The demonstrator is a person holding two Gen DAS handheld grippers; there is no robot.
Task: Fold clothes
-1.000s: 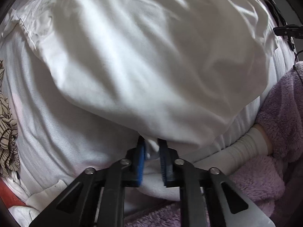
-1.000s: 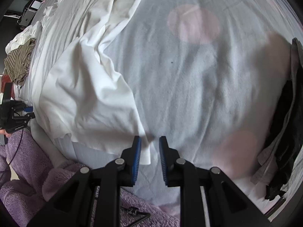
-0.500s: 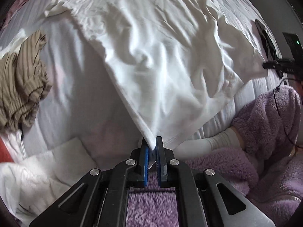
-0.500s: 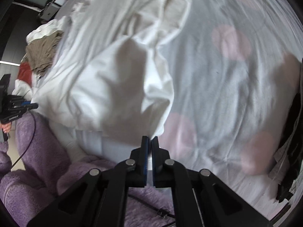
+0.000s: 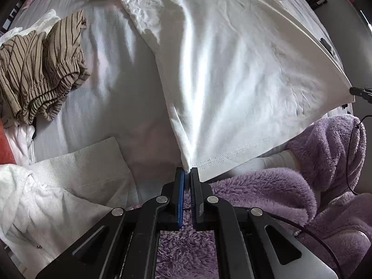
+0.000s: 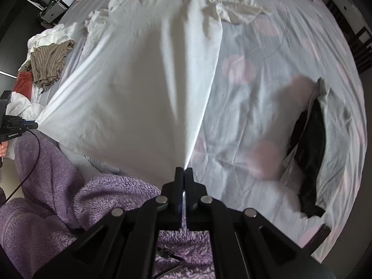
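A white T-shirt (image 5: 244,69) is stretched taut over the bed, its hem lifted toward me. My left gripper (image 5: 187,171) is shut on the shirt's left hem corner. In the right wrist view the same T-shirt (image 6: 144,88) fans out from my right gripper (image 6: 184,169), which is shut on the other hem corner. The far end of the shirt, with collar and sleeves, still lies crumpled on the sheet. Each gripper shows at the edge of the other view: the right gripper (image 5: 361,91) and the left gripper (image 6: 21,125).
A striped brown garment (image 5: 39,69) lies bunched at the left, with white folded clothes (image 5: 58,186) near it. A black garment (image 6: 311,144) lies at the right on the dotted grey sheet (image 6: 267,93). A person's purple fleece sleeves (image 5: 267,197) fill the foreground.
Both grippers closed on the shirt's hem corners, then pulled back and up, lifting and stretching the shirt taut. The crumpled cloth has flattened out.
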